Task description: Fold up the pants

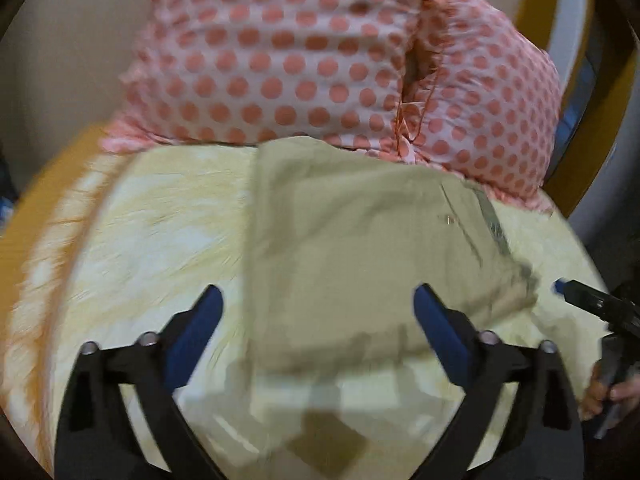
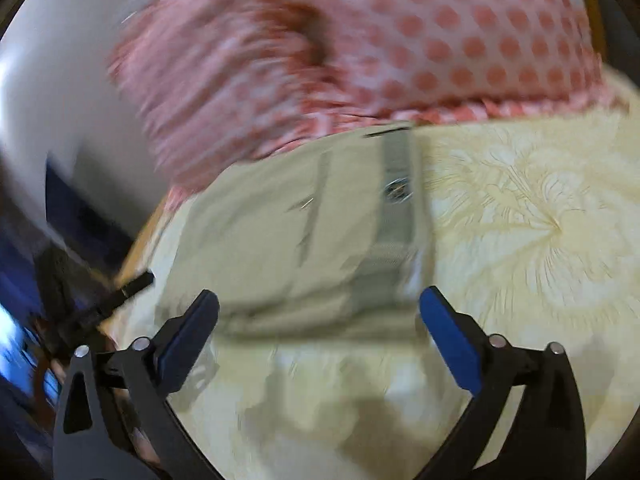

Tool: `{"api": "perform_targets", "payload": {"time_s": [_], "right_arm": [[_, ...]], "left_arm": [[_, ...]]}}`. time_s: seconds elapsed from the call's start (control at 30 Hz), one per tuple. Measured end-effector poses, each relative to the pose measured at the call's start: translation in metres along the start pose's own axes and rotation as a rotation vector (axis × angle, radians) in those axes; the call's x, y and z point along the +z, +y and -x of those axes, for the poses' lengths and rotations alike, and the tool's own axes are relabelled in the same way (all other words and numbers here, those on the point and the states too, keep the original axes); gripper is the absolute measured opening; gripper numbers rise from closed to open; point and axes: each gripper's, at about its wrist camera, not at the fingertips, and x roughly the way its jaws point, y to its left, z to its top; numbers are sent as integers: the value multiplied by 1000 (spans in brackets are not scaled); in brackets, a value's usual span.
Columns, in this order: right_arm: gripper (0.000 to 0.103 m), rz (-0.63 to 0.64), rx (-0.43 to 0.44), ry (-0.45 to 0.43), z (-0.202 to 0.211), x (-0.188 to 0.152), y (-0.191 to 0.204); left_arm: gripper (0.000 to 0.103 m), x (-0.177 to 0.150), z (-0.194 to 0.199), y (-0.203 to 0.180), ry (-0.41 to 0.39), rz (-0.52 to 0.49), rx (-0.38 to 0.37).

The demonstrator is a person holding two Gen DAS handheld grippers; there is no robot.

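Observation:
Khaki pants [image 1: 352, 248] lie folded into a compact bundle on the pale yellow bedsheet [image 1: 160, 216]. In the right wrist view the pants [image 2: 288, 232] show their waistband and a metal button [image 2: 396, 190] at the right side. My left gripper [image 1: 318, 304] is open and empty, hovering over the near edge of the pants. My right gripper [image 2: 320, 308] is open and empty, just short of the bundle's near edge. The right gripper's tip [image 1: 576, 292] shows at the right of the left wrist view. Both views are motion-blurred.
A pink pillow with coral dots [image 1: 328, 56] lies behind the pants; it also shows in the right wrist view [image 2: 440, 40]. The sheet has a large floral print [image 2: 540, 216]. The bed's left edge and wall [image 2: 60, 100] are at the left.

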Motion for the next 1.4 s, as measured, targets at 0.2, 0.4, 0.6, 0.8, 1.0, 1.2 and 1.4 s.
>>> {"api": "perform_targets", "payload": {"time_s": [0.2,0.4,0.6,0.8,1.0,1.2,1.4], "right_arm": [[102,97,-125,-19,-2,-78,42],[102,154,-207,-35,-6,-102,57],[102,233,-288,-60,-9,-115,68],[102,208,-302,-125,-7,-122,67],[102,206,-303,-125,-7,-122,66],[102,207,-301,-124,-7,-122,66],[102,208,-299,-124,-6,-121,65]], "left_arm": [[100,-82,28,-20,6,-50,98],[100,-114,30,-34,-27,-107,167],[101,-127,27,-34,-46,-92,155],[101,-136,29,-35,-106,-94,150],[101,-136,29,-35,-107,-94,150],[101,-136,28,-35,-107,-94,150],[101,-136,28,-35,-107,-94,150]]}}
